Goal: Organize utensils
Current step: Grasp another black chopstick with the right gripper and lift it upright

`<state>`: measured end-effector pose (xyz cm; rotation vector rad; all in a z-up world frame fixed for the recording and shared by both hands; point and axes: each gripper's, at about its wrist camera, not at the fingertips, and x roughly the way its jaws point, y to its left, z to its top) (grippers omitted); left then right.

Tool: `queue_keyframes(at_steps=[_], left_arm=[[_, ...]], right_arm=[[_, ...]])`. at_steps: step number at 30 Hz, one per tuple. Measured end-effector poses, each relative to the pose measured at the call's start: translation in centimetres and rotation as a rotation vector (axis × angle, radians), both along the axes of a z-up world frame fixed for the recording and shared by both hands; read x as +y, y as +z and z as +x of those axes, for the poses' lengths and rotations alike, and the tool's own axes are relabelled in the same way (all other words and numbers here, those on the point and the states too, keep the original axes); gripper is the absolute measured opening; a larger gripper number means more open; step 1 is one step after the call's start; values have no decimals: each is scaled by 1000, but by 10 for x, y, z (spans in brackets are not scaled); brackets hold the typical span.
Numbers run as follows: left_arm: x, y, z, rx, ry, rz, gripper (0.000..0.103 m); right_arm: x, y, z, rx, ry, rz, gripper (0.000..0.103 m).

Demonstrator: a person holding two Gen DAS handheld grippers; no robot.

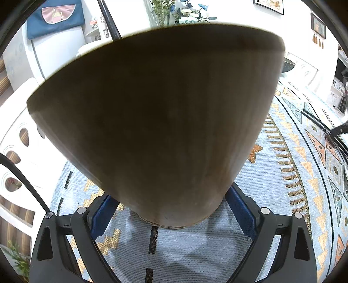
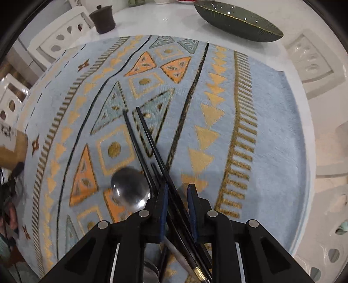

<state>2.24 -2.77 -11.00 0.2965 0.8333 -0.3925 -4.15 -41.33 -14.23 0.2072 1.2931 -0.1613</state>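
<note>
A brown wooden utensil holder [image 1: 156, 113] fills most of the left wrist view, seen from its side and tilted away. My left gripper [image 1: 171, 196] is shut on its narrow base, one blue pad [image 1: 239, 206] on each side. In the right wrist view, two long black chopsticks [image 2: 148, 139] run between the blue pads of my right gripper [image 2: 178, 187], which is shut on them and pointing steeply down over the patterned mat [image 2: 250, 104]. A shiny metal spoon bowl [image 2: 130, 189] shows just left of the left finger. Its handle is hidden, so I cannot tell if it is in the grip.
The blue and orange mat lies on a white table [image 2: 304, 71]. A dark green leaf-shaped dish [image 2: 237, 21] and a dark brown lidded cup [image 2: 103, 19] stand at the far side. White chairs [image 2: 63, 37] ring the table. A vase of flowers [image 1: 174, 13] stands behind the holder.
</note>
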Motion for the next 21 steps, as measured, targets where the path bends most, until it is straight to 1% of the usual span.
queue_keyframes(at_steps=[1, 5, 8, 10, 11, 16, 17, 21], left_arm=[[-1, 0, 0, 0, 0, 0, 95], [-1, 0, 0, 0, 0, 1, 95], [-2, 0, 1, -2, 0, 3, 95], [-3, -1, 1, -2, 0, 4, 95], [-4, -1, 1, -2, 0, 5, 95], [-4, -3, 1, -2, -1, 5, 95], [-4, -3, 2, -2, -1, 4, 95], [-4, -2, 1, -1, -2, 3, 95]], right_arm=[[-2, -4, 4, 19, -7, -5, 17], [-2, -5, 11, 34, 1, -4, 17], [8, -5, 20, 68, 47, -67, 17], [14, -5, 25, 58, 46, -90, 17], [17, -4, 26, 45, 47, -96, 10], [18, 9, 17, -52, 14, -86, 6], [17, 17, 12, -78, -3, -86, 5], [18, 49, -6, -173, -46, -91, 5]])
